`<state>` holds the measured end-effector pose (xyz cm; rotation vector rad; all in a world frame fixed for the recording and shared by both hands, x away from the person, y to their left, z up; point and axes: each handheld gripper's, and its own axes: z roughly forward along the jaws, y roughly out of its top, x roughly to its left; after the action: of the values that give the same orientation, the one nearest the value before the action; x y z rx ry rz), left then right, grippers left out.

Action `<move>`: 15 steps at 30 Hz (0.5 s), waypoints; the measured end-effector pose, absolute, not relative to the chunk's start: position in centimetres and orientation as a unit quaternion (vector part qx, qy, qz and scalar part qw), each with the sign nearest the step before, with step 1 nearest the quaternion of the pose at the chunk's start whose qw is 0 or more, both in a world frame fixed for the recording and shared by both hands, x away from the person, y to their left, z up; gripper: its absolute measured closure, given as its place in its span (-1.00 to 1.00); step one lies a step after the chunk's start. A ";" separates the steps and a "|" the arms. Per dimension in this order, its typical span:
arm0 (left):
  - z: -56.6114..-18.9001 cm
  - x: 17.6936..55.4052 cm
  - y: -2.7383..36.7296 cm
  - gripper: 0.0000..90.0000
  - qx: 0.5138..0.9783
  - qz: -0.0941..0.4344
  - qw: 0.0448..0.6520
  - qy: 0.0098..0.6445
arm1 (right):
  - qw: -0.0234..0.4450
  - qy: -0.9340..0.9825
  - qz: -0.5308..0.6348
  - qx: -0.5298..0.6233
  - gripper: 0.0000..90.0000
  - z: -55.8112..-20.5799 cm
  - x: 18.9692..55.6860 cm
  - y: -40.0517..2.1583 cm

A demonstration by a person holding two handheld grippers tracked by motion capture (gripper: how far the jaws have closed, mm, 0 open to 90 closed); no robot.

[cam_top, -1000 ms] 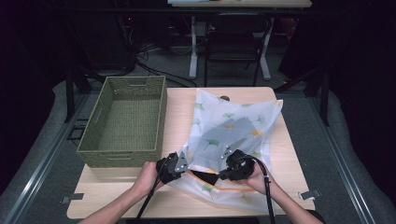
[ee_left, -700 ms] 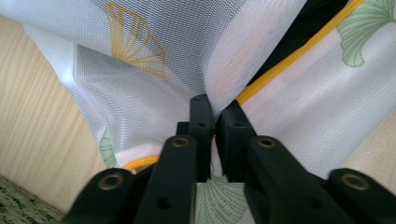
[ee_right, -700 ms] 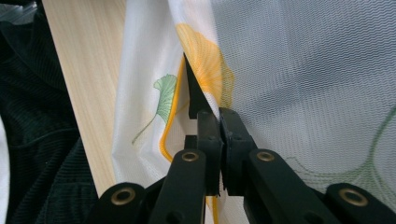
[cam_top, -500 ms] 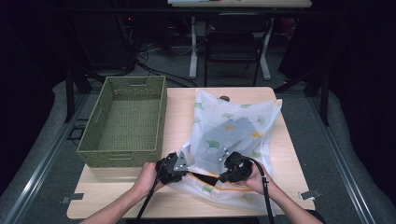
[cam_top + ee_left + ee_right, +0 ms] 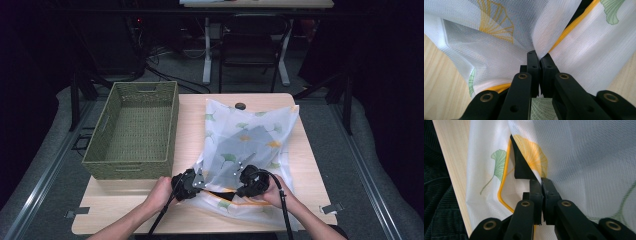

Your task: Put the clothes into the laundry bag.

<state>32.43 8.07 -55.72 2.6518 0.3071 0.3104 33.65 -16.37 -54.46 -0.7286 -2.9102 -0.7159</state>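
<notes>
A white mesh laundry bag (image 5: 250, 140) printed with green and yellow leaves lies on the right half of the wooden table (image 5: 310, 165), a dark garment showing through it. Its yellow-edged mouth faces the near edge. My left gripper (image 5: 198, 181) is shut on the upper mesh layer (image 5: 506, 50) at the mouth's left side. My right gripper (image 5: 241, 179) is shut on the same layer (image 5: 579, 157) at the right side. Both lift the edge, so the opening gapes dark between them. The yellow zipper edge (image 5: 504, 195) runs beside the right jaws.
An olive woven basket (image 5: 135, 130) stands on the table's left half, with nothing in it. A small dark round object (image 5: 240, 106) sits at the far edge behind the bag. A chair and desk legs (image 5: 250, 45) stand beyond the table.
Both grippers have drifted slightly toward the near edge while keeping hold of the bag's upper edge; the bag's top layer has risen a little.
</notes>
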 end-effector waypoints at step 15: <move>-53.9 32.6 8.6 -0.07 0.955 0.067 0.251 0.141 | 0.049 -0.935 -0.269 -0.225 0.09 -52.2 33.6 -17.5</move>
<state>32.62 8.58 -53.91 2.5995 0.3824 0.1826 33.62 -17.52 -52.21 -0.6863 -2.8492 -0.8198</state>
